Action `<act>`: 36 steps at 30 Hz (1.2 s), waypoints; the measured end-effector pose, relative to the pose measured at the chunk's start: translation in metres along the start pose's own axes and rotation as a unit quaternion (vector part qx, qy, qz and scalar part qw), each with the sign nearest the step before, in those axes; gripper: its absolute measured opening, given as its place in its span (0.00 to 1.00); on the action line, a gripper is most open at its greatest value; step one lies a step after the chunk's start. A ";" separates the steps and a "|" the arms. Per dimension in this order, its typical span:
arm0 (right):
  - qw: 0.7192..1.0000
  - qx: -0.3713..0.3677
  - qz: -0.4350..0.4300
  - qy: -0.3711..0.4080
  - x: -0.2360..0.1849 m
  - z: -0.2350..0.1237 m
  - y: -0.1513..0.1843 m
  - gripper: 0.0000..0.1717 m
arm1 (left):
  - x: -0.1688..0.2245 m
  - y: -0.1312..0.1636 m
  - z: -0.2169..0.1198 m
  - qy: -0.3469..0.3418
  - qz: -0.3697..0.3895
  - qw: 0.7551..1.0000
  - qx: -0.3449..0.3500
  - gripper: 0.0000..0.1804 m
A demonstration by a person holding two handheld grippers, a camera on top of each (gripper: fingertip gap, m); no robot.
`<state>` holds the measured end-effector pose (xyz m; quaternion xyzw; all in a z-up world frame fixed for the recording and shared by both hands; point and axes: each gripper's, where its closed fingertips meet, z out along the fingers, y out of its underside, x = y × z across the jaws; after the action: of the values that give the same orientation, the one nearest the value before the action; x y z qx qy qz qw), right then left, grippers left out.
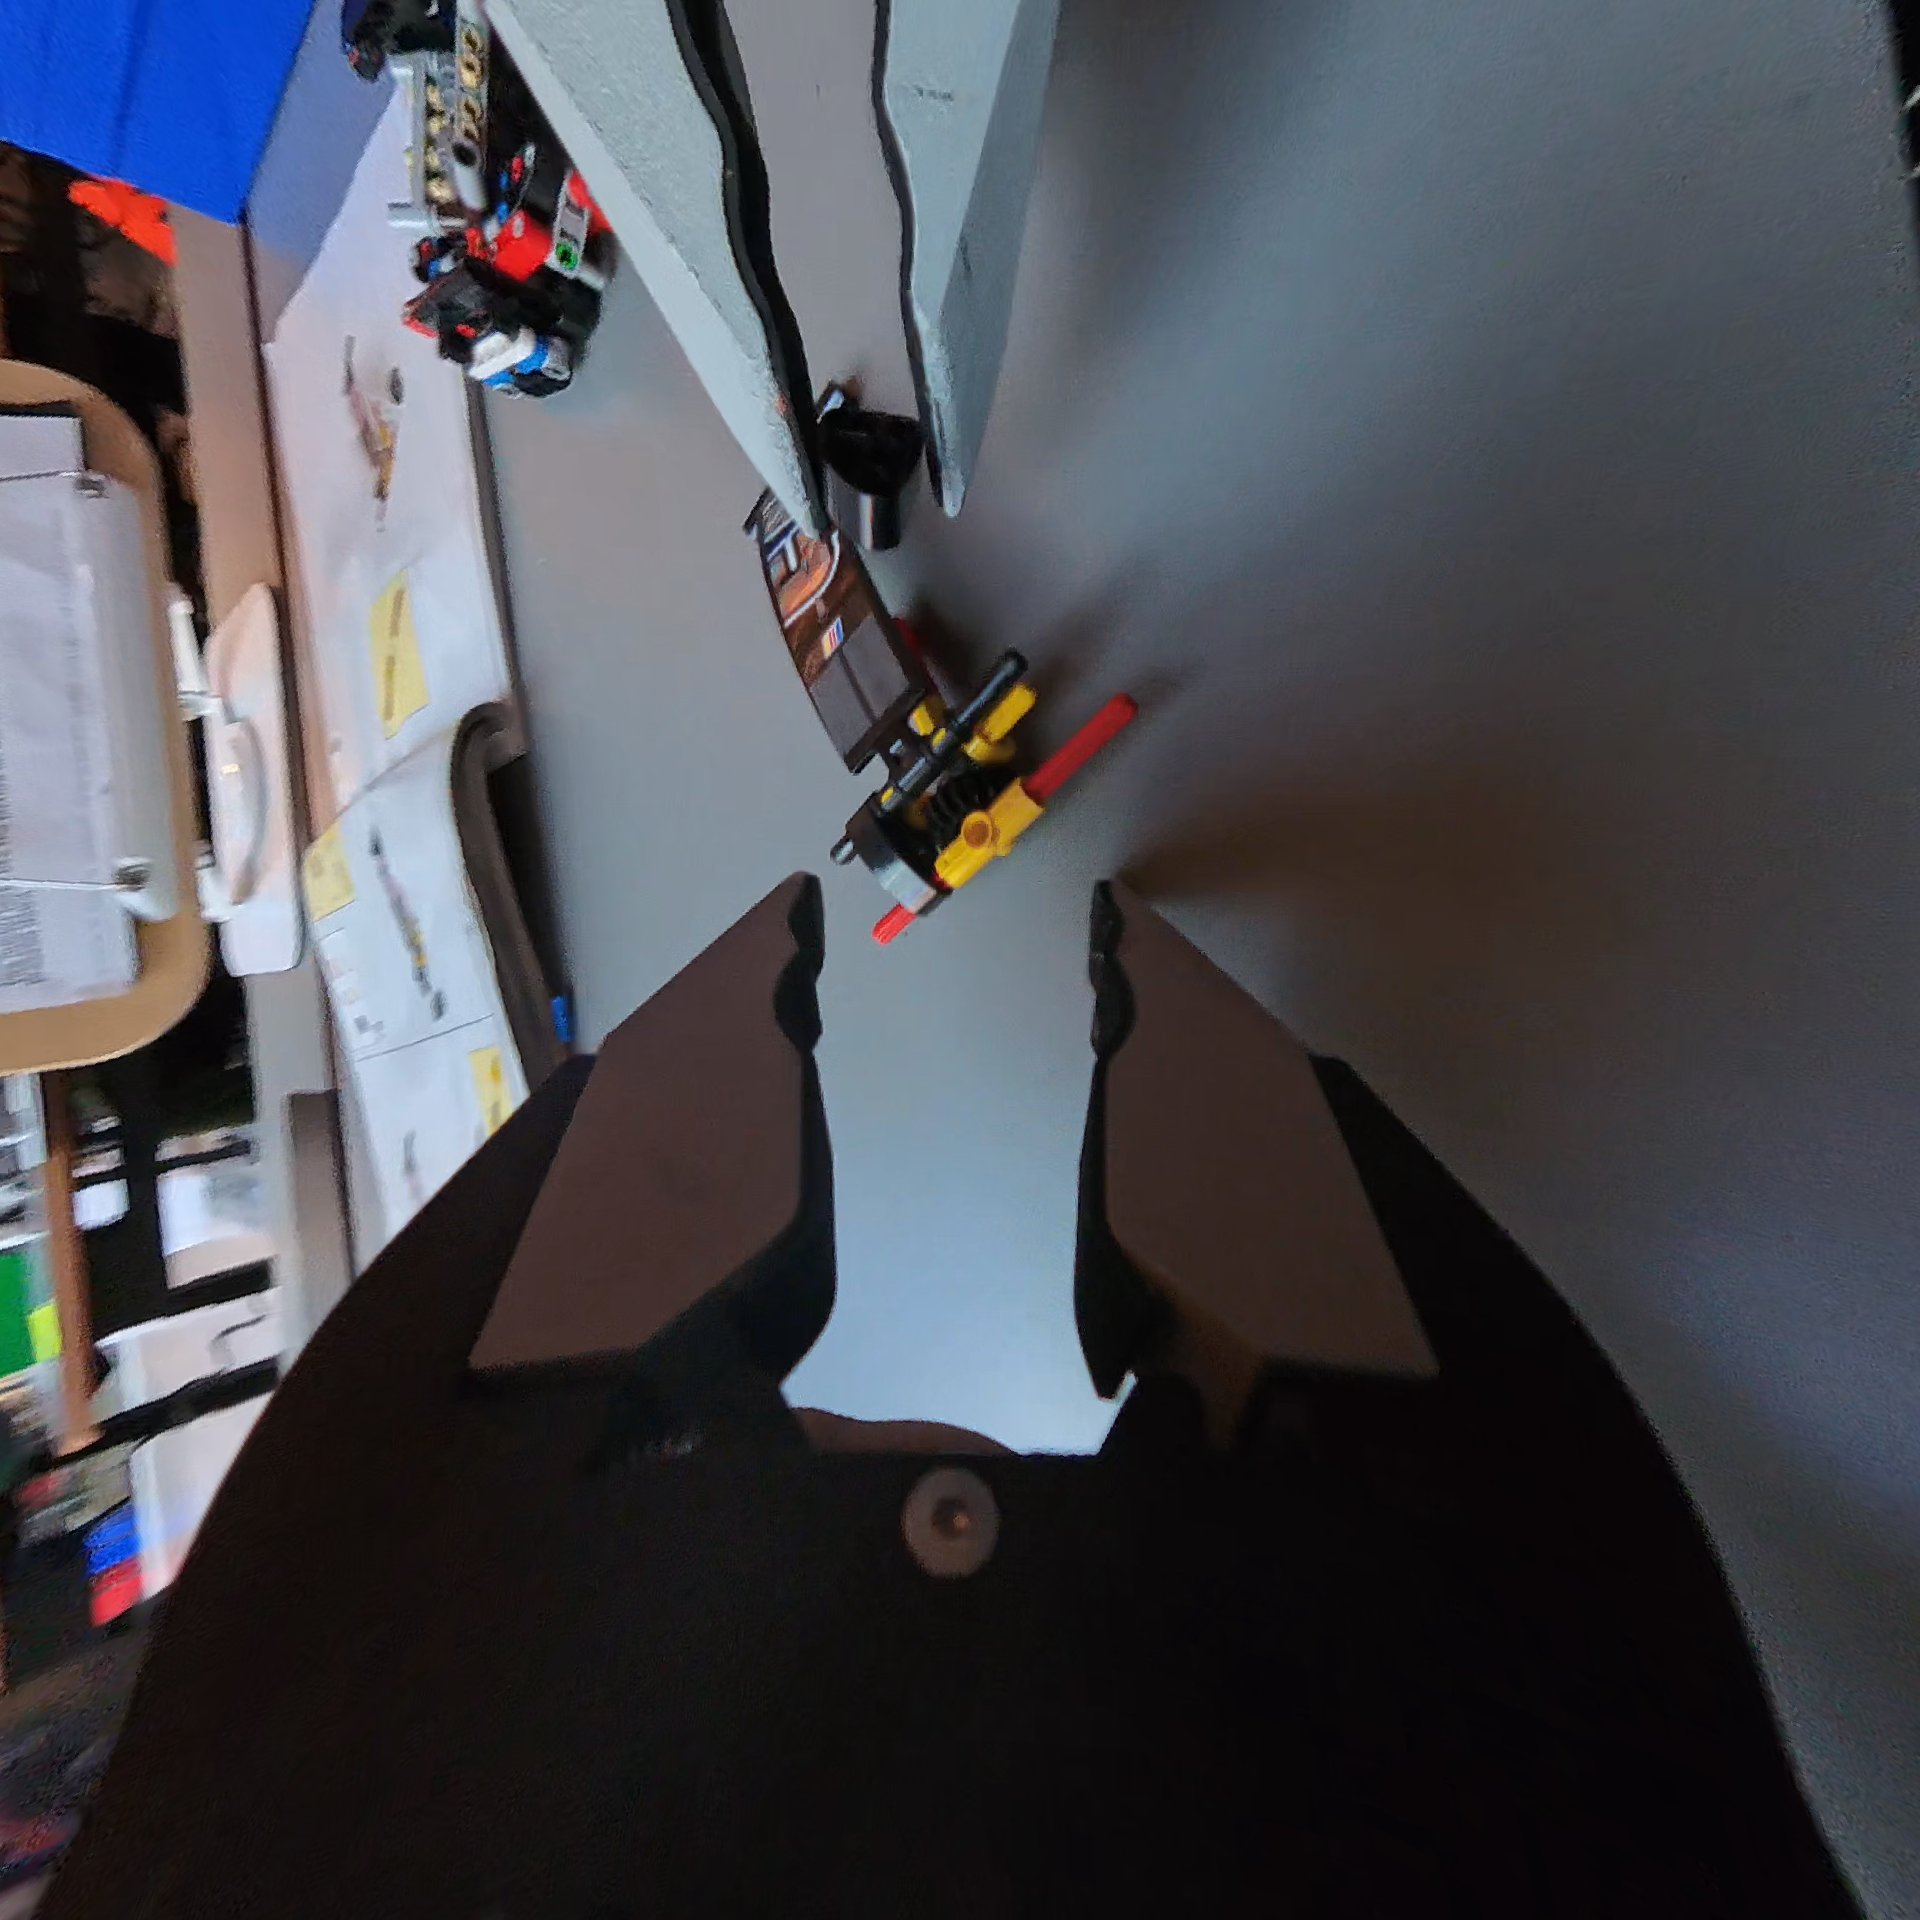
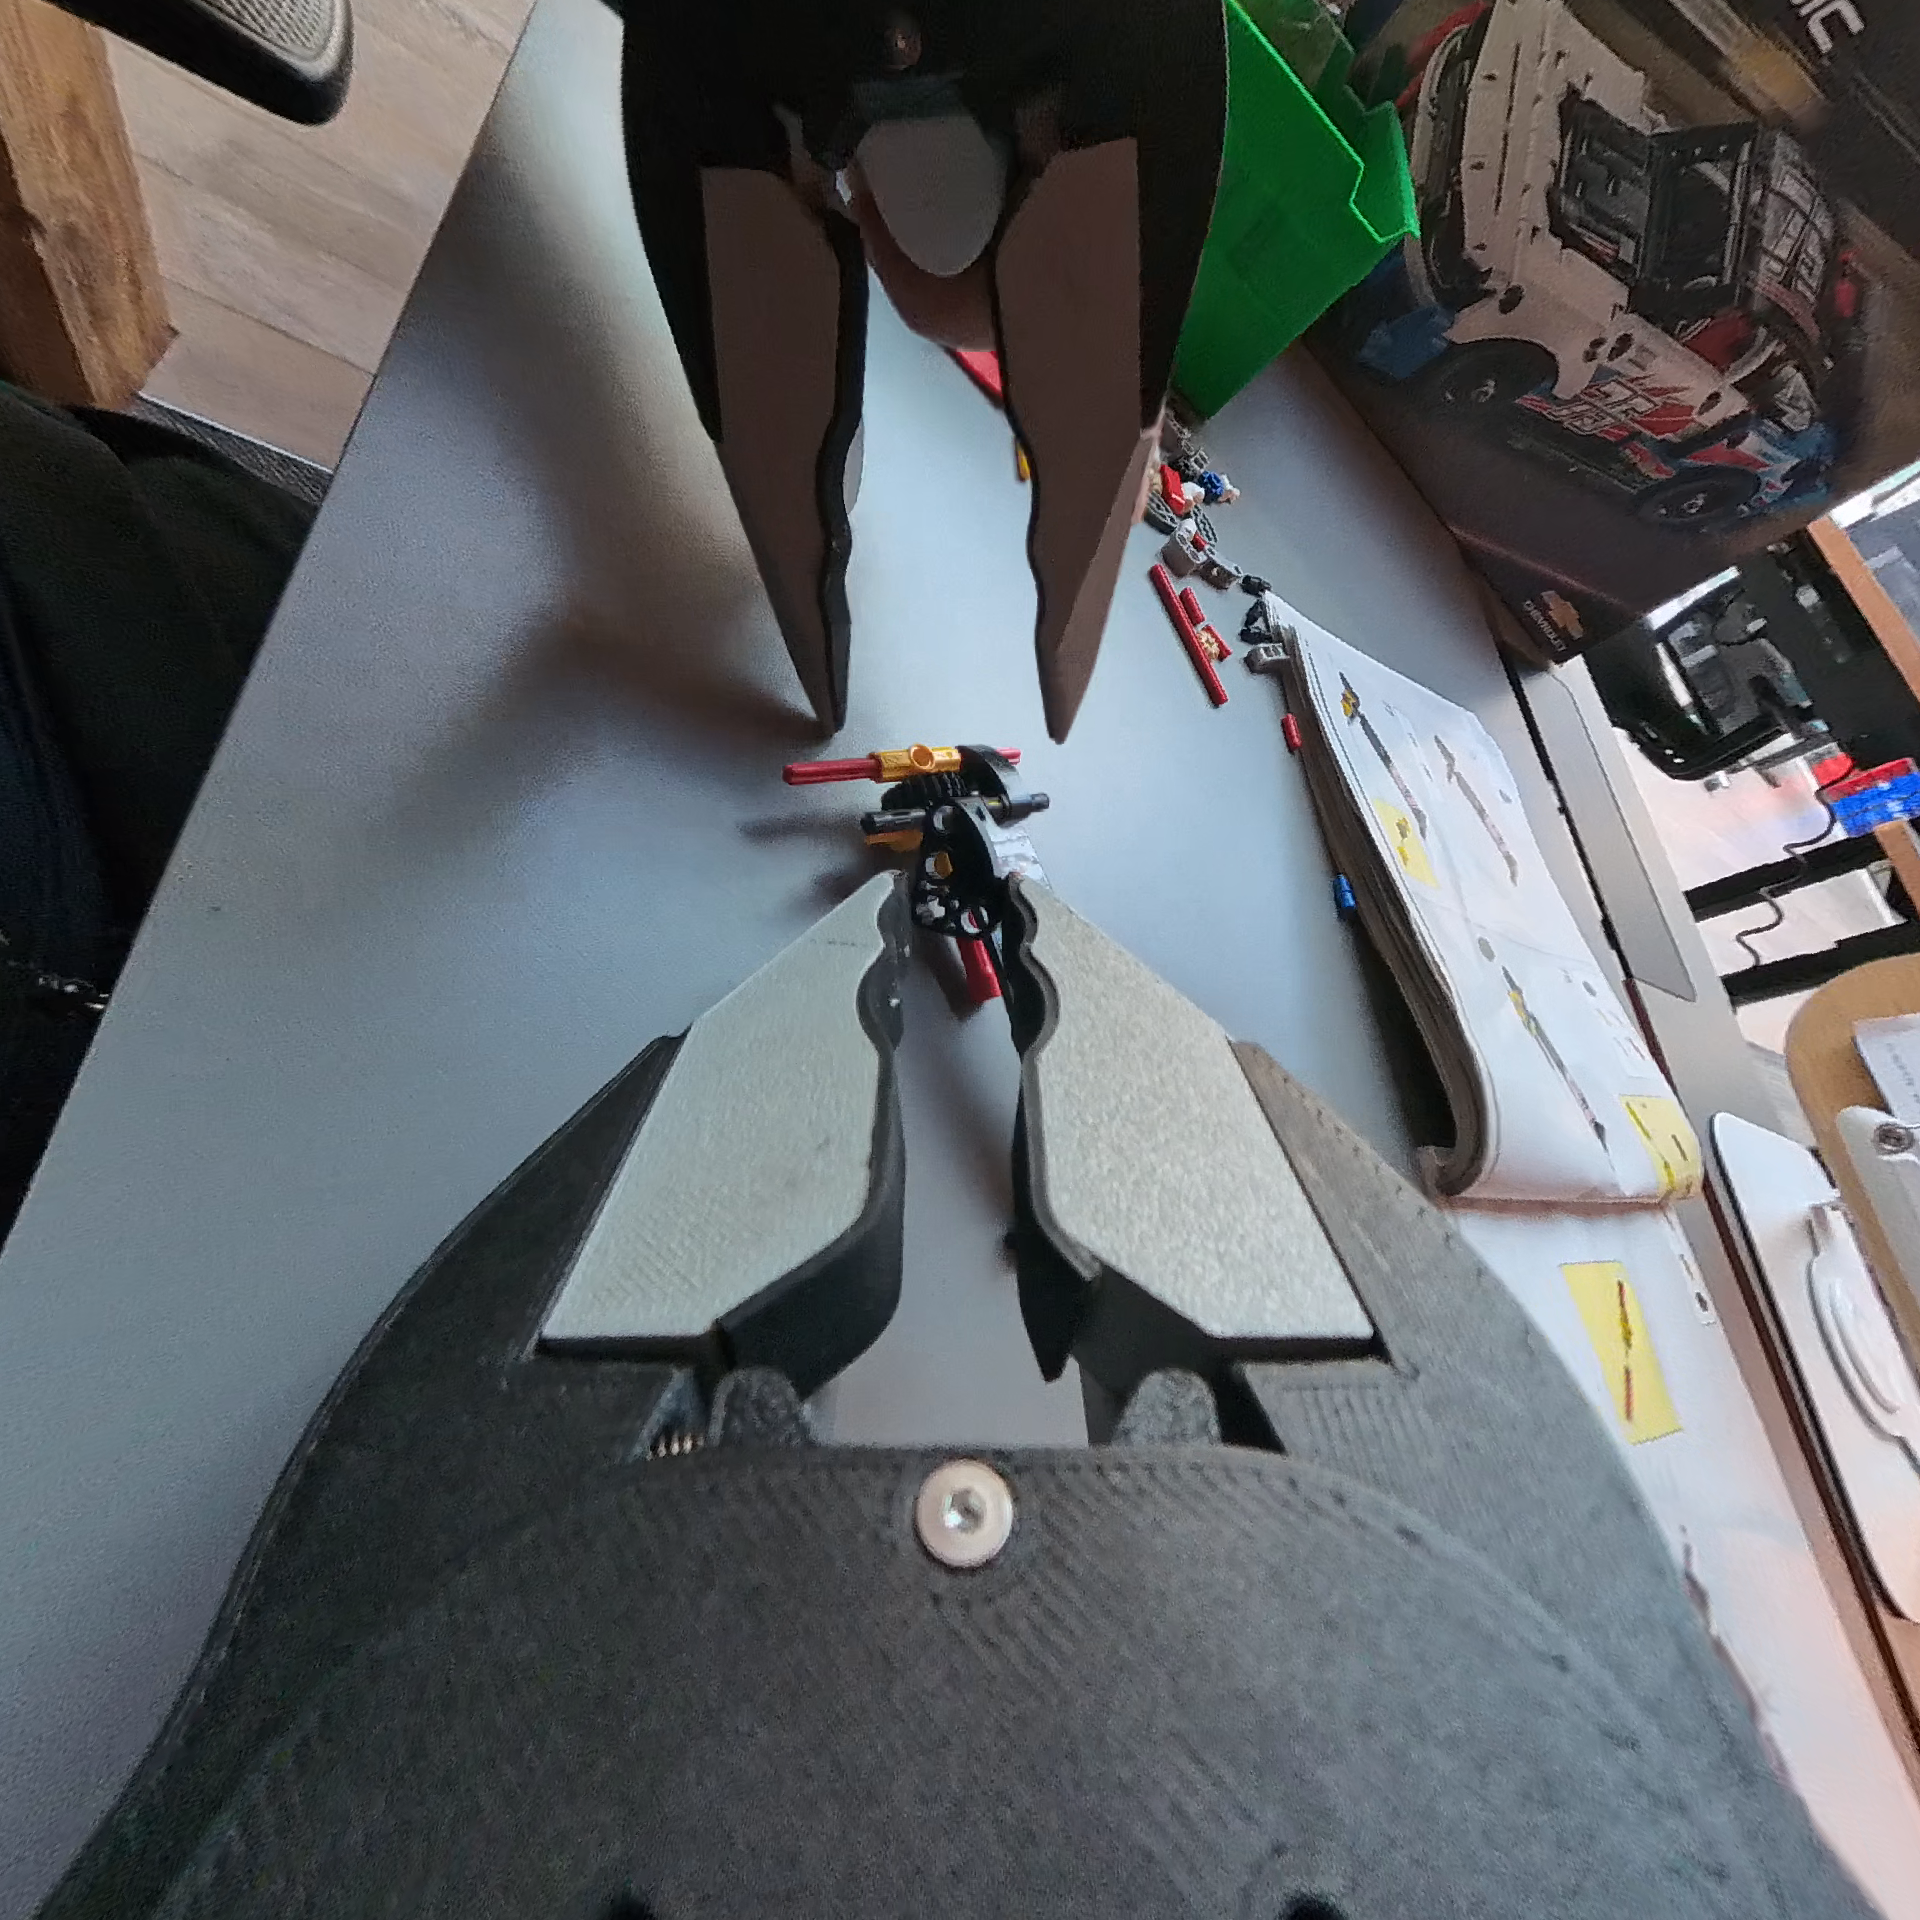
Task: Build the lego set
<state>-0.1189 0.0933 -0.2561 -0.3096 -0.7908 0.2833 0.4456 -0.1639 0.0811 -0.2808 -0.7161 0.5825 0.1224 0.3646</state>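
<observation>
Grey tabletop (image 2: pixel 436 727), two grippers facing over a small brick assembly (image 2: pixel 951 831).
Right gripper (image 2: pixel 954 899) pinches the assembly's black plate; left gripper (image 1: pixel 956 904) stands wide open, holding nothing, just beside it.

No legible text worth naming

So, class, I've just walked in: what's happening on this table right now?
Two hand-held claws face each other over a small toy-brick assembly of black, yellow and red parts on a grey table. The right claw is closed on the assembly's black end. The left claw is open, its tips just short of the red rod. An open instruction booklet and loose bricks lie alongside.
</observation>
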 end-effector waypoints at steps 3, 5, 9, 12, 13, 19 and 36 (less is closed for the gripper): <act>1.000 0.006 0.018 -0.010 0.001 -0.002 0.002 0.08 | -0.001 0.000 0.006 0.053 -0.049 0.997 0.021 0.27; 1.000 0.009 0.021 -0.015 0.000 -0.003 0.002 0.08 | -0.002 0.002 0.010 0.086 -0.072 0.993 0.027 0.25; 1.000 0.007 0.010 -0.025 -0.005 -0.002 0.002 0.08 | -0.004 0.002 0.018 0.112 -0.076 0.990 0.042 0.14; 0.999 -0.001 -0.004 -0.035 -0.010 0.000 0.004 0.08 | -0.003 -0.003 0.023 0.112 -0.080 0.988 0.064 0.07; 0.999 -0.003 -0.011 -0.037 -0.012 0.001 0.004 0.08 | -0.003 -0.004 0.024 0.114 -0.087 0.987 0.073 0.07; 0.996 -0.019 -0.086 -0.005 -0.008 -0.004 0.006 0.09 | 0.000 -0.010 0.026 0.168 -0.167 0.961 0.140 0.06; 0.991 -0.028 -0.129 -0.003 0.047 -0.019 -0.017 0.09 | -0.057 -0.021 -0.005 0.229 -0.323 0.861 0.319 0.04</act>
<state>-0.1253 0.1205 -0.2101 -0.2160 -0.8332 0.2021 0.4672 -0.1624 0.1212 -0.2346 -0.7165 0.3926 -0.3621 0.4486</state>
